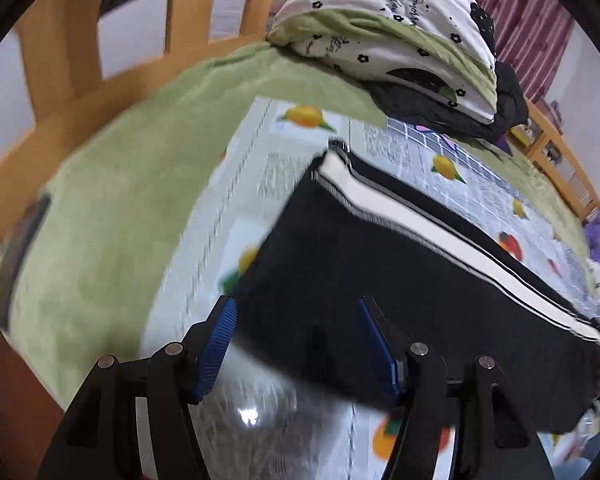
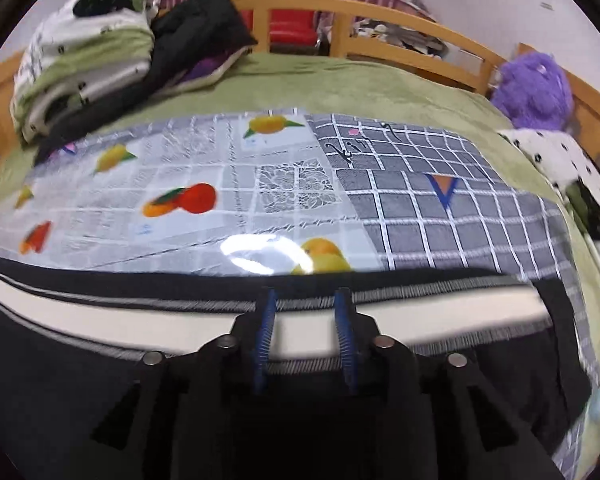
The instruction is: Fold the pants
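Black pants (image 1: 380, 280) with a white side stripe (image 1: 420, 220) lie flat on a fruit-print plastic sheet (image 1: 236, 184) on the bed. My left gripper (image 1: 298, 306) is open just above the near corner of the pants, one blue pad (image 1: 220, 344) off the cloth's left edge, the other over the fabric. In the right wrist view the pants (image 2: 80, 360) fill the lower frame. My right gripper (image 2: 306, 296) is open, its blue pads (image 2: 265, 332) hovering over the white stripe (image 2: 140, 320) near the far edge.
A folded quilt (image 1: 384, 28) and a dark jacket (image 1: 500, 108) sit at the head of the green bed cover (image 1: 120, 184). A grey checked cloth (image 2: 452, 208), a purple plush toy (image 2: 534, 88) and a wooden bed rail (image 2: 380, 20) lie beyond the pants.
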Demonstrator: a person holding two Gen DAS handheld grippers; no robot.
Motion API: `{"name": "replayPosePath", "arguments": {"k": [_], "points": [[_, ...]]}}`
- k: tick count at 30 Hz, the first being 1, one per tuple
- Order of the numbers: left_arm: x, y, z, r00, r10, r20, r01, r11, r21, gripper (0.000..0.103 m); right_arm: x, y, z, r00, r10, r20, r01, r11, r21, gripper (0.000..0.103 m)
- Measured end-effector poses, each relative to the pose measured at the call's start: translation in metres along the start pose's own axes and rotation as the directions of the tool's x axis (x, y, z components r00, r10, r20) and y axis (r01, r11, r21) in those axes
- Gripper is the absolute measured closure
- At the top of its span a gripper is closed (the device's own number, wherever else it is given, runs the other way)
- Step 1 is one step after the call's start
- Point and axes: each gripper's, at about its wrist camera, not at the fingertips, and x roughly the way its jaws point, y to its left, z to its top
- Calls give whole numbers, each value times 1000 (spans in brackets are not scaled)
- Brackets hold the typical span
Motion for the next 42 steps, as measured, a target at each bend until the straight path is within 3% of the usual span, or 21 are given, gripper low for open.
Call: {"name": "replayPosePath", "arguments": {"k": [3, 6, 11, 14, 15, 16, 18, 20, 24, 27, 30, 34, 38, 42], "points": [[10, 13, -9, 997, -66, -33, 63, 994, -88, 44, -26, -1, -19, 1000, -25, 7, 25, 998, 49, 68], [30, 29, -10, 989, -144, -37, 133, 969, -207, 45, -52, -4, -36, 999, -51, 4, 51, 996, 79, 68], [49, 36, -8, 978, -202, 45, 207, 937, -281, 45, -106, -7, -53, 994, -80, 72, 72, 992, 104, 68], [53, 36, -3, 979, -194, 59, 203, 928, -314, 58, -123, -9, -46, 995, -50, 85, 36, 987, 158, 68], [52, 36, 0, 980, -187, 62, 197, 928, -317, 73, -128, -8, -42, 997, -13, 75, -1, 982, 191, 68], [47, 33, 4, 981, -181, 73, 195, 934, -298, 89, -130, -6, -38, 998, 24, 63, -37, 975, 221, 68], [29, 19, 15, 982, -168, 88, 183, 962, -205, 90, -133, 3, -32, 996, 75, 55, -87, 963, 256, 68], [4, -10, 26, 985, -111, 132, 123, 989, -84, 90, -134, 18, -29, 993, 102, 52, -112, 956, 269, 68], [-38, -76, 38, 978, -82, 191, 54, 988, 146, 91, -126, 45, -32, 985, 170, 20, -169, 945, 279, 68], [-69, -137, 37, 968, -98, 231, 25, 954, 300, 92, -125, 57, -40, 987, 163, 13, -162, 959, 231, 68], [-93, -201, 24, 961, -154, 230, 50, 915, 401, 92, -124, 46, -53, 982, 190, 1, -183, 948, 261, 68], [-98, -282, -8, 957, -220, 188, 98, 858, 504, 93, -138, 12, -64, 992, 113, 61, -126, 941, 313, 68], [-81, -353, -54, 953, -296, 73, 205, 799, 565, 93, -160, -22, -81, 991, 55, 119, -95, 927, 364, 68], [-55, -410, -104, 935, -349, -65, 319, 746, 584, 93, -178, -58, -104, 988, -33, 148, -30, 914, 404, 68]]}}
